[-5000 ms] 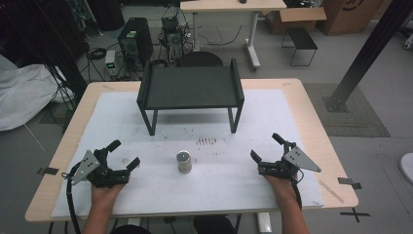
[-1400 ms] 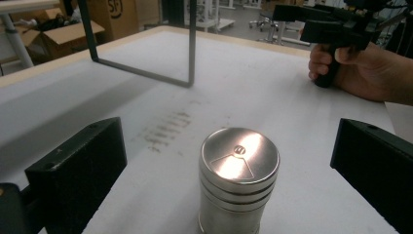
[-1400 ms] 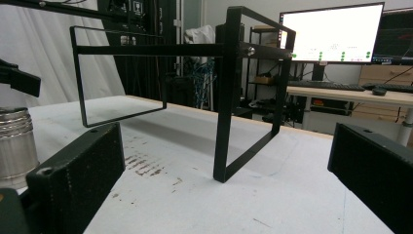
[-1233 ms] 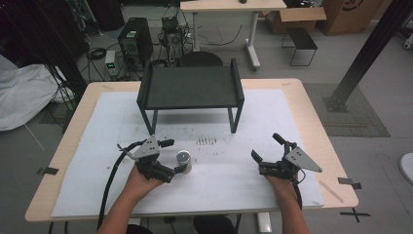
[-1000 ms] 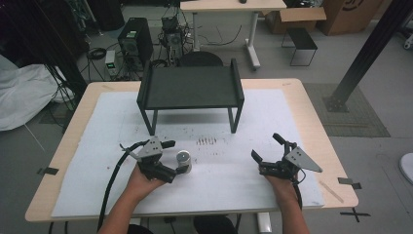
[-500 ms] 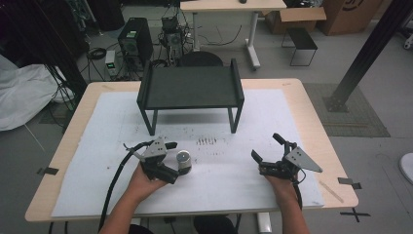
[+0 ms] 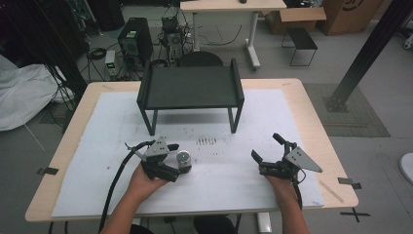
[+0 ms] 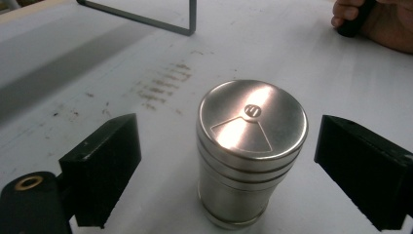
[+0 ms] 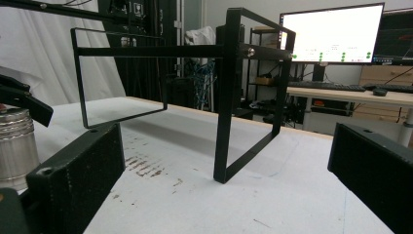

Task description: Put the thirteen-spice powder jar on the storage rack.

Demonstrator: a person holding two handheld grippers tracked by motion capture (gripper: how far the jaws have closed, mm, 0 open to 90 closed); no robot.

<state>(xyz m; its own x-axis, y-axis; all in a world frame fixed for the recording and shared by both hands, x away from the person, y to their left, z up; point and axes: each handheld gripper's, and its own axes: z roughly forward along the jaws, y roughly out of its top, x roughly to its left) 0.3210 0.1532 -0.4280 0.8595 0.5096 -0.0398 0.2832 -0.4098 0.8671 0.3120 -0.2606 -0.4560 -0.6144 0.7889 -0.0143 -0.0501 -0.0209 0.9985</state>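
Black rack [image 7: 190, 87] blocks the table's [image 7: 311, 105] far side; near side open.

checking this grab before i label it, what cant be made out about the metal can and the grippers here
- Metal can: its base is cut off by the bottom edge of the left hand-held gripper view; in the high view the left hand-held gripper hides its near side.
- Emblem on the can lid: too small to read.
- Can in the right hand-held gripper view: cut off by the left edge and partly behind that gripper's own jaw.
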